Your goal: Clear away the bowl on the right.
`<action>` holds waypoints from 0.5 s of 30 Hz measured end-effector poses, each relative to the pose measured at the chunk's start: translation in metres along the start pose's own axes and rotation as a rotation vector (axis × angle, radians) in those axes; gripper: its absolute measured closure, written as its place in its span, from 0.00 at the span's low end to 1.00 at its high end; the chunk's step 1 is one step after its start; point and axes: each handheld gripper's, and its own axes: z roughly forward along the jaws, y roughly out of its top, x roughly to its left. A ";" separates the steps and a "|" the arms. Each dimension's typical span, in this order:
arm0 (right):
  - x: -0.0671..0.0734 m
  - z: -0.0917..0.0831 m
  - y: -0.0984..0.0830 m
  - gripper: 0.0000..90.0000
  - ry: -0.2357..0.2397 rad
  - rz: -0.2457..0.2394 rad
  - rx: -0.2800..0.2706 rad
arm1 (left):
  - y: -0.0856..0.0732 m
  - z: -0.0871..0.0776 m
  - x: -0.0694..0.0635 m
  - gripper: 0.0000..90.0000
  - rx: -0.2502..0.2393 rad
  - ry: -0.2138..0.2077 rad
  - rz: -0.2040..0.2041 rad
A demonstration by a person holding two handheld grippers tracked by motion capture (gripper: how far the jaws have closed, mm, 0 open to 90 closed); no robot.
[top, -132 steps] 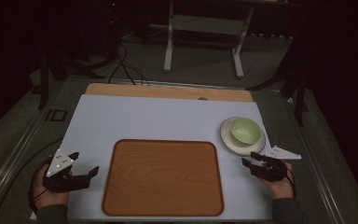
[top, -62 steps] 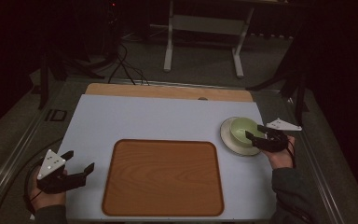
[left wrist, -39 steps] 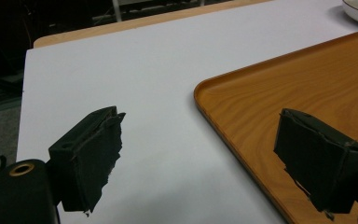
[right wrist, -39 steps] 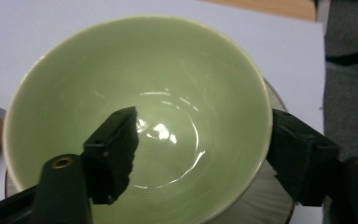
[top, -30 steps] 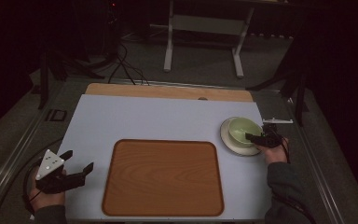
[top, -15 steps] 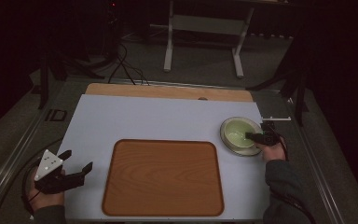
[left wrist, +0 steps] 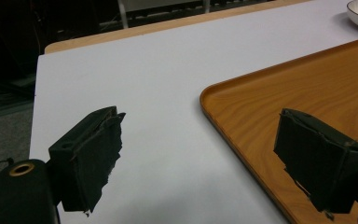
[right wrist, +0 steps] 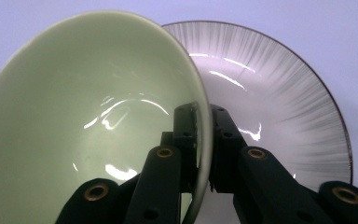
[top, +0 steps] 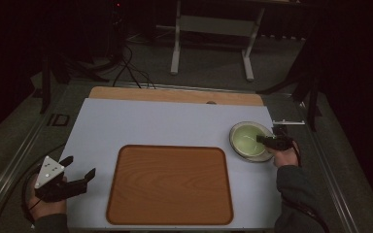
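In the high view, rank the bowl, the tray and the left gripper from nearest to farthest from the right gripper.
1. Bowl: its rim sits between the jaws of the right gripper.
2. Tray: at centre.
3. Left gripper: at the opposite, left edge.

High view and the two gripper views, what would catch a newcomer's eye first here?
The pale green bowl stands out first: it sits on a ribbed plate at the right of the white table, and the right gripper is clamped on its rim. Next comes the big, bare wooden tray in the middle near the front edge. The left gripper waits open at the tray's left corner.
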 end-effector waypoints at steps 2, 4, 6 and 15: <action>0.000 -0.002 0.000 0.92 0.000 0.001 -0.003 | 0.000 0.000 0.000 0.16 0.000 0.000 0.001; -0.001 -0.003 0.000 0.92 0.003 0.002 -0.007 | 0.000 0.000 0.000 0.16 -0.002 0.000 0.001; -0.001 -0.004 0.000 0.92 0.002 0.004 -0.005 | 0.000 0.000 0.000 0.16 -0.004 0.000 -0.001; 0.000 -0.007 0.002 0.92 -0.004 -0.010 -0.010 | 0.000 -0.001 0.000 0.16 -0.011 0.001 0.001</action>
